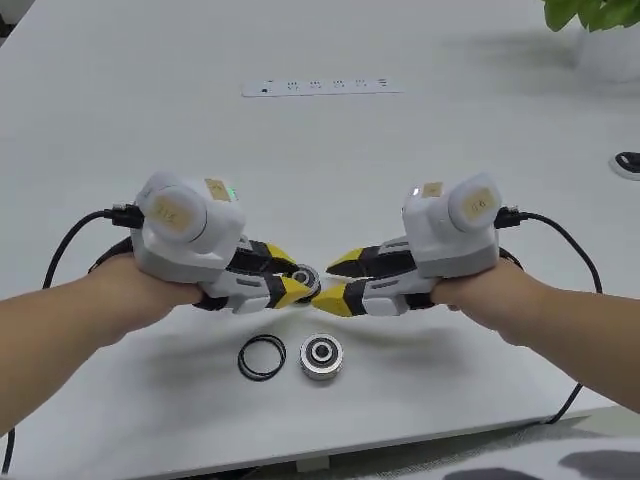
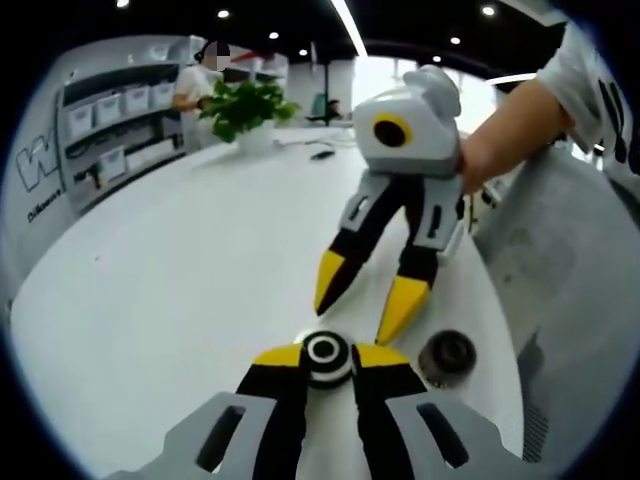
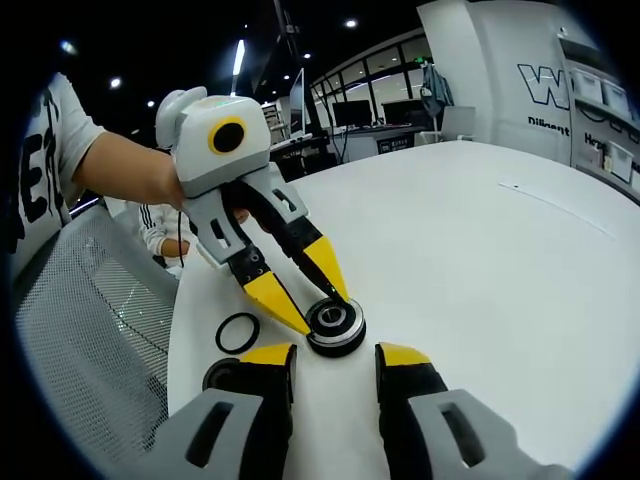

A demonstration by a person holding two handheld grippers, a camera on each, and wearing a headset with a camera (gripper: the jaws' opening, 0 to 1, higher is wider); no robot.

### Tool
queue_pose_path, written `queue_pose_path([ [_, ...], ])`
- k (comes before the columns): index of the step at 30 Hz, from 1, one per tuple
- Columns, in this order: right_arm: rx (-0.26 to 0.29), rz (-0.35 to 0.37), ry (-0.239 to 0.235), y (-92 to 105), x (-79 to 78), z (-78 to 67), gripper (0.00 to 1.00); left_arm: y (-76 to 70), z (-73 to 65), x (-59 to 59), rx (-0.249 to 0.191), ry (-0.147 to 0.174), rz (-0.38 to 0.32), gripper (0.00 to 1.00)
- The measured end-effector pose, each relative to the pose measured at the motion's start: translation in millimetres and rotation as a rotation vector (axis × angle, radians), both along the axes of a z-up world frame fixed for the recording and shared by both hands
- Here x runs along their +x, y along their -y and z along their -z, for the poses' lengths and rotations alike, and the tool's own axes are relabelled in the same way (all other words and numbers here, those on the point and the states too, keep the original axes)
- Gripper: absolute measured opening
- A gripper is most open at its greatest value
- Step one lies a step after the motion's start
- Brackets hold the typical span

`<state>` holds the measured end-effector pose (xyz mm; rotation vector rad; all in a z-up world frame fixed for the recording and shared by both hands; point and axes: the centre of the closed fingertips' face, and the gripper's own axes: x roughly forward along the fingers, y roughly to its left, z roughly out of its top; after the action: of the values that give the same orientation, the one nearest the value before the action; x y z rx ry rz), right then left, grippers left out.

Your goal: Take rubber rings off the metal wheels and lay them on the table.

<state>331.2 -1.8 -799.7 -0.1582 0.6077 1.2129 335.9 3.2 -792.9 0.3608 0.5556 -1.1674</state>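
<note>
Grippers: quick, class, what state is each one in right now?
Left gripper: shut on the round rubber-ringed metal wheel.
Right gripper: open, holding nothing.

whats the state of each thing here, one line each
left gripper: shut on a wheel
right gripper: open, tips close to that wheel
held wheel: clamped between the jaws, black ring on it
second wheel: flat on the table, rim looks bare
loose ring: flat on the table beside the second wheel
</note>
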Motion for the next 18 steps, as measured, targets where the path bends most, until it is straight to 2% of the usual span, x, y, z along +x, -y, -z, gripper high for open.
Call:
queue_pose_path([
  [4,0.002,-0.002,0.002,-2.0,0.5,0.8,0.28,0.0,-1.3,0.8,-0.001,0.009,0.001,0.18],
  [10,-0.001,-0.011,0.009,-8.1,-0.7,2.7,0.28,-1.8,-1.5,5.1,-0.009,0.004,-0.029,0.14],
  [13,-0.007,-0.016,0.016,-10.8,-1.1,3.9,0.28,-2.0,-1.5,5.3,-0.005,0.015,-0.028,0.14],
  [18,-0.024,-0.012,0.032,-13.3,1.9,5.9,0.28,-2.3,-1.6,6.2,-0.009,0.014,-0.041,0.14],
])
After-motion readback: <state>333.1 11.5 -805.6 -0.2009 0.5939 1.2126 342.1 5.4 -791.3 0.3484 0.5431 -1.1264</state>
